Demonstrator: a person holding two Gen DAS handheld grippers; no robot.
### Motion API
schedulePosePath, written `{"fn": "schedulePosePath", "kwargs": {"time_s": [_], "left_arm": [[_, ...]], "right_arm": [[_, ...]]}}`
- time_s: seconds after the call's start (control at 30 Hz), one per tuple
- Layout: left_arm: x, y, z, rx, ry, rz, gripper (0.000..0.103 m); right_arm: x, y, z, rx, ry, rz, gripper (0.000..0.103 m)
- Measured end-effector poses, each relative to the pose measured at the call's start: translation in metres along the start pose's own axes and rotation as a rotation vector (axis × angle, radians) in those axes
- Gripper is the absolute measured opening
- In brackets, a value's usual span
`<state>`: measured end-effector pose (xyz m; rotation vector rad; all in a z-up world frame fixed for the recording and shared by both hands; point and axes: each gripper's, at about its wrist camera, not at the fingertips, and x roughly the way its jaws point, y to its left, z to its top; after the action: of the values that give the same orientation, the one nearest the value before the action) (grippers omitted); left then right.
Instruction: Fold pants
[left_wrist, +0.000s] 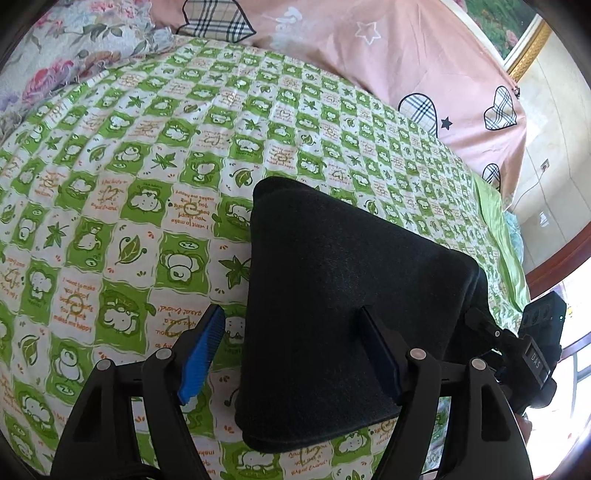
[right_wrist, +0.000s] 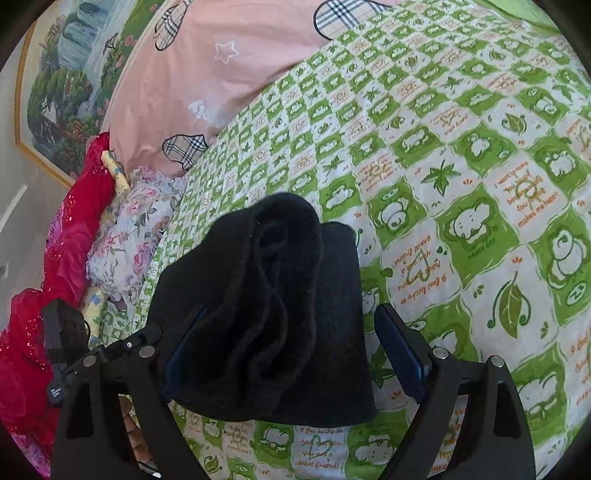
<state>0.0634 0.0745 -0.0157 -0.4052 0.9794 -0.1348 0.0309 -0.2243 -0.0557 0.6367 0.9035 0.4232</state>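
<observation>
left gripper (left_wrist: 295, 354): jaws wide, pads clear of cloth | pants (left_wrist: 343, 295): black, folded, lying between jaws on green-checked bedsheet (left_wrist: 110, 184) | pink quilt (left_wrist: 406, 55) behind

We are seeing the folded pants (left_wrist: 343, 295) lying on the bedsheet (left_wrist: 147, 166), between both grippers' spread fingers. Behind the pants, a pillow (left_wrist: 406, 55) is sitting at the bed's head, with a painting (right_wrist: 62, 85) hanging beyond it.
</observation>
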Motion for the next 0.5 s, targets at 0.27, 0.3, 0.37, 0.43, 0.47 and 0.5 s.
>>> {"fn": "schedulePosePath", "kwargs": {"time_s": [0.27, 0.3, 0.37, 0.43, 0.47, 0.5], "left_arm": [[0.019, 0.007, 0.001, -0.027, 0.046, -0.049, 0.071], [0.021, 0.007, 0.002, -0.027, 0.049, -0.057, 0.069], [0.024, 0.007, 0.002, -0.028, 0.061, -0.079, 0.061], [0.027, 0.009, 0.001, -0.046, 0.072, -0.097, 0.058], [0.028, 0.009, 0.001, -0.053, 0.072, -0.103, 0.056], [0.028, 0.01, 0.0, -0.056, 0.071, -0.106, 0.054]], "right_arm": [[0.0, -0.008, 0.0, -0.018, 0.018, 0.041, 0.078], [0.0, -0.008, 0.0, -0.022, 0.022, 0.048, 0.077], [0.003, -0.009, -0.001, -0.025, 0.038, 0.067, 0.073], [0.004, -0.01, -0.001, -0.032, 0.044, 0.07, 0.072], [0.004, -0.01, -0.002, -0.034, 0.046, 0.073, 0.07], [0.005, -0.009, -0.002, -0.034, 0.046, 0.075, 0.069]]}}
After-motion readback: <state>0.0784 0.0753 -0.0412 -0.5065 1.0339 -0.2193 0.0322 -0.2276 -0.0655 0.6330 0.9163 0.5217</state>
